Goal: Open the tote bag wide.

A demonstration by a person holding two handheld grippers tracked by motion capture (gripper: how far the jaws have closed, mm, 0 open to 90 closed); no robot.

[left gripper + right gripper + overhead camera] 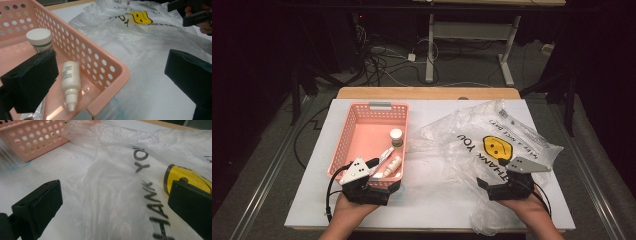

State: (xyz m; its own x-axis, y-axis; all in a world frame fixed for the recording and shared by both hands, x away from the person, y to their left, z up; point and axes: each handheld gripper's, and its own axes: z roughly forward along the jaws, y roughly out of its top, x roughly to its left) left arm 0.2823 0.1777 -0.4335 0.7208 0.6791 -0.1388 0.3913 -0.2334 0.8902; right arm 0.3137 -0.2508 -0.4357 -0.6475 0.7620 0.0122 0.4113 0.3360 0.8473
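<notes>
2 grippers, left (374, 165) and right (507, 172), jaws spread, flank 1 basket (343, 135) holding 1 jar (396, 136), 1 bottle (393, 166), beside 1 bag (472, 135).

White table (312, 200) w/ pink basket (343, 139), plastic bag (472, 145)

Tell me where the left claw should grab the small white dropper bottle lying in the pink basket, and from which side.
Grip the dropper bottle across its labelled body, coming down from above. It lies flat on the basket floor, nozzle toward the near wall, so the round body is probably the widest firm part, while the nozzle tapers. The left claw is open and straddles the basket corner, so likely shift it inward first.
</notes>
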